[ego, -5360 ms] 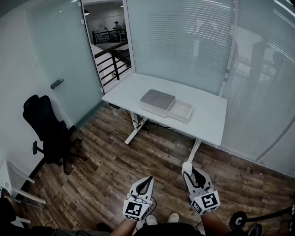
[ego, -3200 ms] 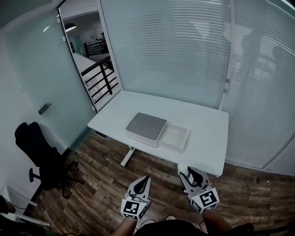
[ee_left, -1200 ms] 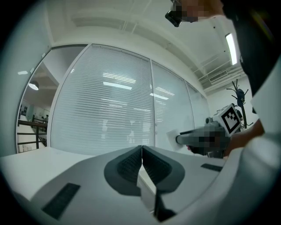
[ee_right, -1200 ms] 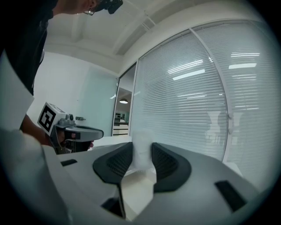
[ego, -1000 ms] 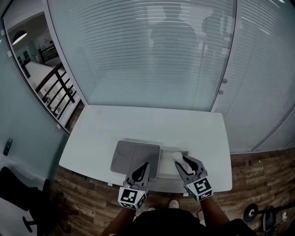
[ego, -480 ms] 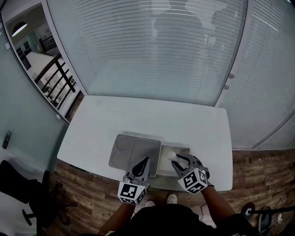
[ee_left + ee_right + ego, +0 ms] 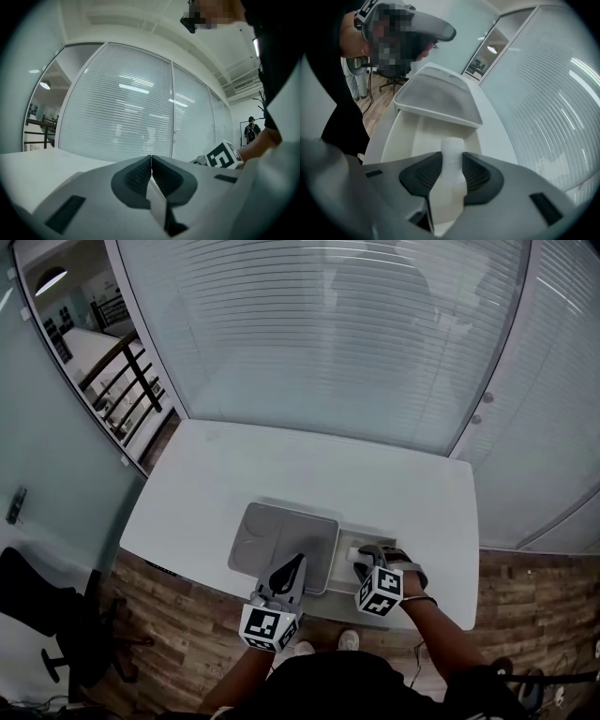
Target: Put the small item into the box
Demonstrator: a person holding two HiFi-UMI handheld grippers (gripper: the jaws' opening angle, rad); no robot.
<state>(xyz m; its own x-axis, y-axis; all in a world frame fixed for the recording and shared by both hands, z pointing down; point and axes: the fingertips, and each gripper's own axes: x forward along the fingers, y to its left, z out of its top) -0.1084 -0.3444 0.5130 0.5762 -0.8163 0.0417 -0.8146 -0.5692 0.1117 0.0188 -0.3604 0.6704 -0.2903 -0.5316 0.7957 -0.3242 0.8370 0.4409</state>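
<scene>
Worktop (image 7: 234, 474): one, white, set against a glass wall with blinds (image 7: 328, 334).
Box (image 7: 246, 554): one, near the worktop's front edge. It has two parts side by side: one grey lid (image 7: 281, 526) and one open compartment (image 7: 415, 138), white inside.
Small item (image 7: 451, 147): one, white and stubby. It is gripped in the right tool, and its free end points down over the open compartment. Whether it touches the compartment floor, I cannot tell.
Right tool (image 7: 452, 164): one, tilted downward over the compartment. Both pads press the sides of the small item.
Left tool (image 7: 151, 159): one, held about level over the near edge of the grey lid. The jaws are together with nothing between them.
Marker cube (image 7: 269, 627): one on each tool, two in all.
Hands: two, one behind each tool.
Office chair (image 7: 33, 601): one, dark, on the wood floor (image 7: 178, 615), well apart from the worktop.
Other people: one distant figure (image 7: 251, 131) in the left gripper view.
</scene>
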